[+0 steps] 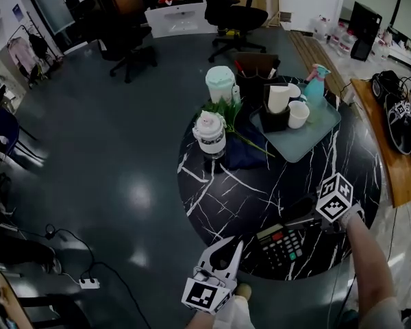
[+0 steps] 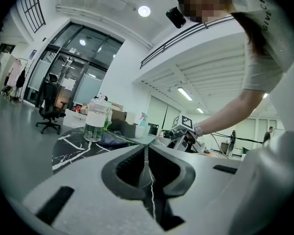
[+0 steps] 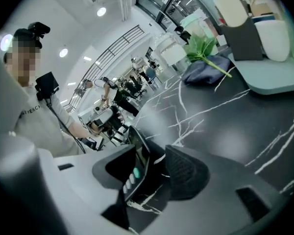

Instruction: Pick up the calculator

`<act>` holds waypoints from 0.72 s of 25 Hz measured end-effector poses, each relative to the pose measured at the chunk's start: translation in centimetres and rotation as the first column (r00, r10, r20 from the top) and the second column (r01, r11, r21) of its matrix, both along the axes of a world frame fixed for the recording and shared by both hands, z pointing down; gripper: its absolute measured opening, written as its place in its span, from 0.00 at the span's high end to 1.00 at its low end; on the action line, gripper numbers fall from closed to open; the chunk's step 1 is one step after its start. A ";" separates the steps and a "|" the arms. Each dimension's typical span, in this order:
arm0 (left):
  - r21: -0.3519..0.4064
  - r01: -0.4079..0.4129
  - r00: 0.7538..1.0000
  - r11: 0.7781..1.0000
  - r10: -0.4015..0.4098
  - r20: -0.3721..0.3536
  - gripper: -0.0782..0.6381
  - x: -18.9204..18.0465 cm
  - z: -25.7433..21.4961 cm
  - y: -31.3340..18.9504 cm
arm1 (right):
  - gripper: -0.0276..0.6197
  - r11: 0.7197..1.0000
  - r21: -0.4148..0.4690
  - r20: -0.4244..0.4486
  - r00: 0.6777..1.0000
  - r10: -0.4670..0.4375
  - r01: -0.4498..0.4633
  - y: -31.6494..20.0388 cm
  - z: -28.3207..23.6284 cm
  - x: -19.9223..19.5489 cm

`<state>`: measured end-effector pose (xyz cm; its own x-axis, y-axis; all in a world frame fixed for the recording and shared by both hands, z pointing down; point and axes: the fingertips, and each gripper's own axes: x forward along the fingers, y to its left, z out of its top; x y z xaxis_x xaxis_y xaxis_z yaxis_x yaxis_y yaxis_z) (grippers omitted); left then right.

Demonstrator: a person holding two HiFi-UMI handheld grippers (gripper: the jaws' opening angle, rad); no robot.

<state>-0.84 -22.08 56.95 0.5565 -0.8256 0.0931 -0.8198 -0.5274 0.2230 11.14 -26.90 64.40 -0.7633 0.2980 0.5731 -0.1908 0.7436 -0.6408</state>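
— What is sitting on the marble table (image 1: pixel 219 197)?
— A pale tray (image 1: pixel 308 148) is holding white cups (image 1: pixel 298 114), with a spray bottle (image 1: pixel 316 81) standing at its far edge. A lidded jar (image 1: pixel 210 134) is standing beside green leaves (image 1: pixel 227 110).
— And behind?
— Office chairs (image 1: pixel 233 12) are standing there.

The head view looks steeply down on the marble table (image 1: pixel 219 190). Each gripper view sits close behind its jaws over that tabletop, the left one facing the right gripper (image 2: pixel 174 135).

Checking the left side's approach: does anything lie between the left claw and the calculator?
Nothing: in the head view only a bare strip of the black marble table separates the left claw from the calculator.
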 end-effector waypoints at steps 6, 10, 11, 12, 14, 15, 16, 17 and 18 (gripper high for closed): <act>-0.023 0.014 1.000 1.000 -0.015 -0.016 0.88 -0.6 0.7 0.4 | 0.69 0.991 -0.044 -0.020 0.992 -0.123 0.122 1.3 0.2 -1.1; -0.036 0.030 0.999 0.999 -0.031 -0.043 0.88 -0.9 0.4 0.1 | 0.79 0.982 -0.046 -0.005 0.983 -0.182 0.182 1.9 0.1 -1.3; -0.032 0.034 0.999 0.999 -0.035 -0.040 0.88 -1.2 0.5 0.1 | 0.81 0.981 -0.050 0.008 0.983 -0.186 0.186 2.0 0.0 -1.3; -0.029 0.036 0.999 0.999 -0.037 -0.037 0.88 -1.3 0.5 0.1 | 0.82 0.981 -0.056 0.028 0.982 -0.185 0.187 2.1 -0.2 -1.3; -0.028 0.037 0.999 0.999 -0.038 -0.035 0.88 -1.5 0.5 0.2 | 0.85 0.982 -0.067 0.080 0.982 -0.169 0.175 2.4 -0.8 -1.2; -0.028 0.037 0.999 0.999 -0.038 -0.036 0.88 -1.5 0.5 0.2 | 0.86 0.984 -0.071 0.105 0.982 -0.156 0.163 2.5 -1.1 -1.2; -0.029 0.038 0.999 0.999 -0.039 -0.036 0.88 -1.6 0.5 0.2 | 0.87 0.986 -0.072 0.128 0.982 -0.139 0.150 2.5 -1.5 -1.2; -0.031 0.039 0.999 0.999 -0.040 -0.036 0.88 -1.6 0.5 0.2 | 0.88 0.988 -0.073 0.149 0.981 -0.122 0.134 2.6 -1.8 -1.2; -0.032 0.039 0.999 0.999 -0.040 -0.037 0.88 -1.6 0.4 0.3 | 0.88 0.990 -0.072 0.166 0.981 -0.105 0.118 2.6 -2.1 -1.2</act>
